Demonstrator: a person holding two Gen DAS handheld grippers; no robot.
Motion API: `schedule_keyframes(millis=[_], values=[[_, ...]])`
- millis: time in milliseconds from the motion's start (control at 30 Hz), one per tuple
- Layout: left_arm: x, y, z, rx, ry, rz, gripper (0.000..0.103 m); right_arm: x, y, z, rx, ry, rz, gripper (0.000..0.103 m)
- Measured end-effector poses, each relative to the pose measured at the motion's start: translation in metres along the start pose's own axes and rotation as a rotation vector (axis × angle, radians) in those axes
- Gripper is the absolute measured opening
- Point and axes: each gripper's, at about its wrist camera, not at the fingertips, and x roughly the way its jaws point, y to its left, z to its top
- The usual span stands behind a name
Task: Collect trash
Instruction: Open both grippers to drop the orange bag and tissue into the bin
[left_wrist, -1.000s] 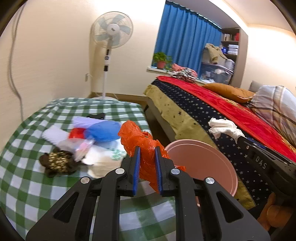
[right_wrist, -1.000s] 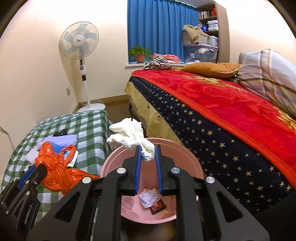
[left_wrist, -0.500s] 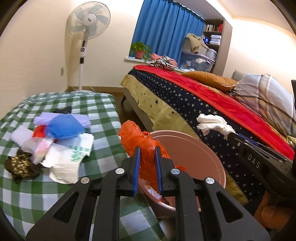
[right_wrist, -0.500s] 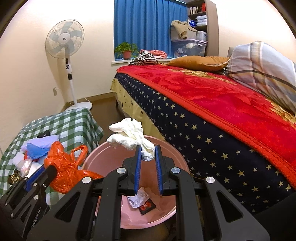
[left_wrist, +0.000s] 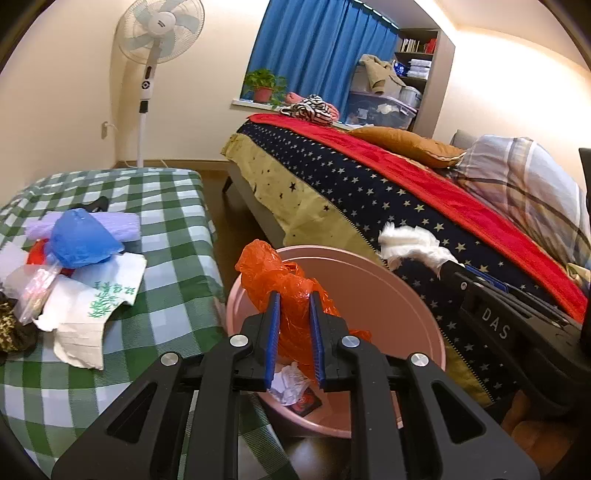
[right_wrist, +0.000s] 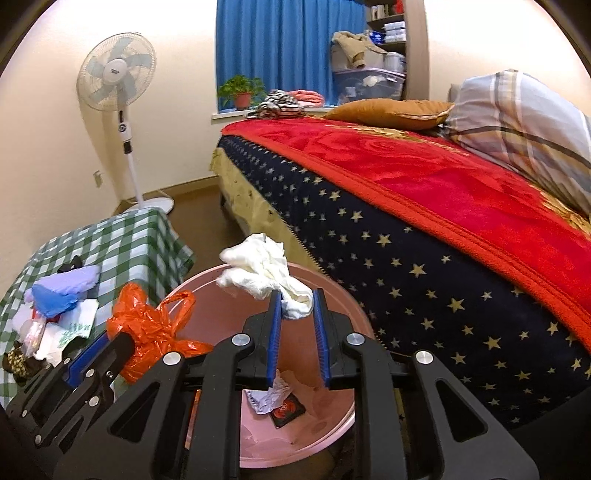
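Both grippers hung over the pink bin (right_wrist: 332, 435). The left gripper (left_wrist: 294, 334) clamped the orange bag (left_wrist: 280, 284); the right gripper (right_wrist: 297, 328), jaws opening, barely held the white tissue (right_wrist: 266, 273). Best release with both loads inside the rim.

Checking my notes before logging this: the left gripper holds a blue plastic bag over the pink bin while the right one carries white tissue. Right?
Not quite. The bag in the left gripper is orange, not blue, as the left wrist view shows. It does hang over the pink bin, and the right gripper, jaws opening, has the white tissue.
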Motion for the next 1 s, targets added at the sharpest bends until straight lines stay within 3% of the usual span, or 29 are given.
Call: schedule_keyframes(millis=[67,100,167,767,1000], values=[[0.003,0.004,0.0,-0.024,0.016,-0.01,0.031,0.0,-0.002,0.001,0.013,0.001,-0.003,0.033],[0.004,0.006,0.0,-0.034,0.016,-0.013,0.032,0.0,-0.002,0.0,0.017,0.002,-0.003,0.039],[0.001,0.01,0.001,-0.048,0.01,0.0,0.032,-0.001,-0.001,0.0,0.022,0.002,0.003,0.041],[-0.061,0.033,-0.004,-0.022,-0.049,0.133,0.032,-0.037,0.035,-0.003,0.014,-0.031,0.205,0.041],[-0.086,0.066,-0.013,-0.072,-0.063,0.238,0.032,-0.042,0.064,-0.012,0.005,-0.006,0.312,0.033]])
